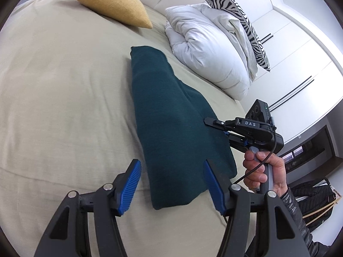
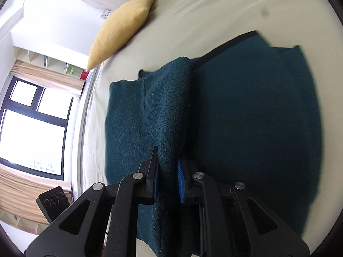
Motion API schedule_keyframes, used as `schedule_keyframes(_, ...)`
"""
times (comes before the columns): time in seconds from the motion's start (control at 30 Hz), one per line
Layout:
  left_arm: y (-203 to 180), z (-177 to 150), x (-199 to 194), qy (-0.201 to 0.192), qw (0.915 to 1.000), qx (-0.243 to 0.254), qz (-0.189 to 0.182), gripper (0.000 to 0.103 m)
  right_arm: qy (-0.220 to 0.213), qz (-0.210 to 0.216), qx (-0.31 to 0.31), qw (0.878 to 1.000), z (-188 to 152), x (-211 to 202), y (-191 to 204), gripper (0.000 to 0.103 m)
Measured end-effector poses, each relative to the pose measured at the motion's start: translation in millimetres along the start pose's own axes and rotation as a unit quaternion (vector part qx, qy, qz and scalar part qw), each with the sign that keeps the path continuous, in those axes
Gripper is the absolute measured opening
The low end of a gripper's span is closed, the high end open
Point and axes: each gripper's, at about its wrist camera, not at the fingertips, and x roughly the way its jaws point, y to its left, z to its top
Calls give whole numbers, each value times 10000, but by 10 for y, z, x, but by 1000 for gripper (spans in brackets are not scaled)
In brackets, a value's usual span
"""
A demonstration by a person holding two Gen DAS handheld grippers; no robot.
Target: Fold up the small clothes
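Teal garment (image 1: 171,115) centre frame on beige bed (image 1: 53,85), partly folded. Left gripper (image 1: 171,184) spread wide, holding nothing, above near end. Right gripper (image 2: 168,171) clamped on raised fold of cloth; "DAS" printed on its body at right of left view. Yellow pillow (image 1: 107,2) upper left.

Fuzzy matt knit garment (image 2: 246,111), ribbed blue pads (image 1: 130,187), smooth cotton bedsheet (image 1: 64,85)

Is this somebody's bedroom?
Most likely a bedroom, yes. There is a big bed with a yellow pillow and a bunched white duvet on it, and white wardrobe doors alongside.
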Motion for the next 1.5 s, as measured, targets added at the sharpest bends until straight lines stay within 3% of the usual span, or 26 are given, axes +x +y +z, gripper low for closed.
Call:
schedule_keyframes(0.53,-456,119,308,208,9984,526,4,62,-242,-249,205,9992,-42,-640,-432,12)
schedule_keyframes(0.87,-762,262,612,291,9942,1023,127,62,-298,-182,320,9989,-33,-606,-598,12)
schedule_keyframes(1.23,-735,371,990,453,9908,1199,425,62,-272,92,493,9984,-2,-361,-836,11)
schedule_keyframes(1.33,-706,391,1139,615,9890,1246,511,64,-413,378,707,9959,-34,-438,-902,14)
schedule_keyframes(1.37,-701,393,1188,681,9880,1275,552,64,-532,299,720,9955,-46,-500,-887,16)
schedule_keyframes(1.43,-700,390,1233,719,9868,1327,581,64,-899,-285,646,9934,-84,-704,-779,22)
schedule_keyframes(1.5,-693,379,1242,712,9870,1324,564,65,-1160,-282,353,9922,-155,-886,-571,22)
